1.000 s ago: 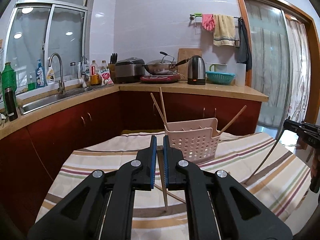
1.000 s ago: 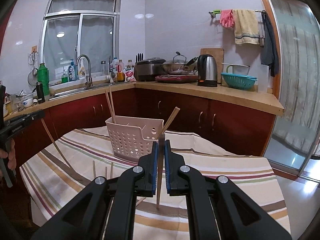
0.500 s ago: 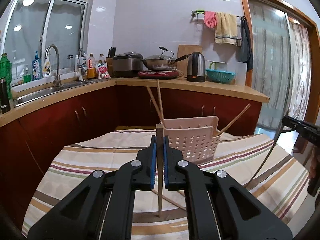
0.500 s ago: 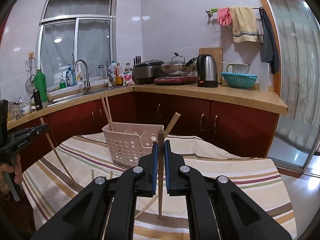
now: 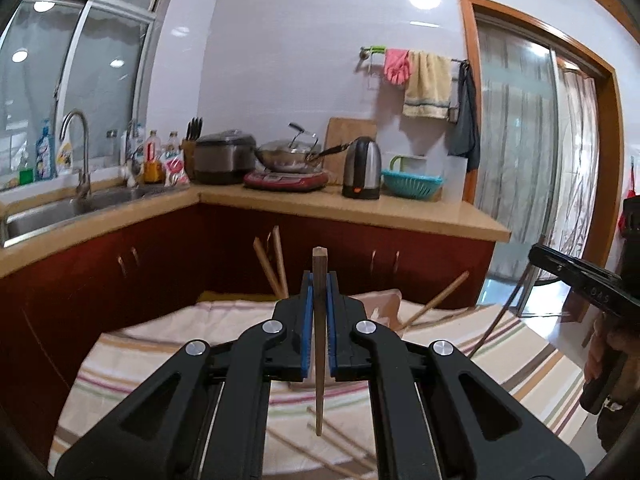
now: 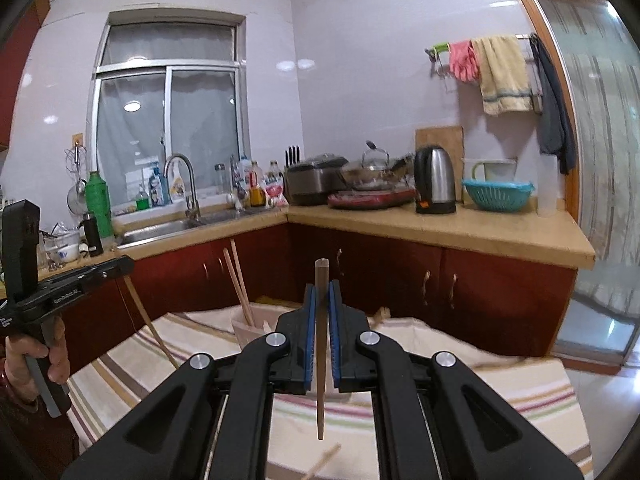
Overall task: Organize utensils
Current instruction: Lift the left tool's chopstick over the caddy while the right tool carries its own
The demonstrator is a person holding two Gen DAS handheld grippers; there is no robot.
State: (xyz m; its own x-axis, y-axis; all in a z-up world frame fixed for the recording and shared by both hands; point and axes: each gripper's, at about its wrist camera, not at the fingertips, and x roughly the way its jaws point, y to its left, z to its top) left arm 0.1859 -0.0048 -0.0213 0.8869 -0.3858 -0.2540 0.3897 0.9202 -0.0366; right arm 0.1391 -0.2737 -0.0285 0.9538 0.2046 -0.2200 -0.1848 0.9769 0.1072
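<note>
Left claw (image 5: 319, 280) view only — loose chopsticks (image 5: 344, 436)

Home kitchen for sure. Sink (image 6: 168, 232) under the window, kettle (image 6: 435, 180), wok, towels (image 6: 504, 76) hanging up

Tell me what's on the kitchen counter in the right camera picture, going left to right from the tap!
Tap → knife block → rice cooker → wok → kettle → blue basket.
</note>
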